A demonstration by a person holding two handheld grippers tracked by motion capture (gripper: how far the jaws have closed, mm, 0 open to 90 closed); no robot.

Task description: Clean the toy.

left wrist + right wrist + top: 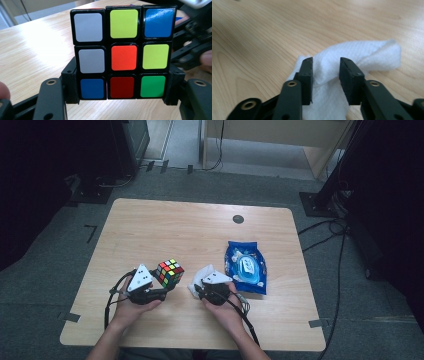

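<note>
the left gripper (159,281) sits in the lower left of the high view, its jaws clamped on the sides of a cube (169,272) near the middle of the table (150,220). in the left gripper view the cube (122,53) takes up the centre of the frame, the two jaws pressed against its bottom row from either side; the face toward the camera has a red centre square, with grey, yellow-green, blue and green squares round it. the table's wood runs off to the left behind it.

the right gripper (200,284) is just right of centre in the high view, lying low over a white tissue (201,276). in the right gripper view the tissue (362,58) lies crumpled on the table (262,30) across the middle of the frame, and a fold of it stands up between the two jaws. the jaws are partly closed around that fold, with some gap left; i cannot tell if the pads are pinching it.

right of that gripper in the high view lies a blue packet (245,266), flat on the table, with a pale label on top. its contents cannot be made out.
</note>
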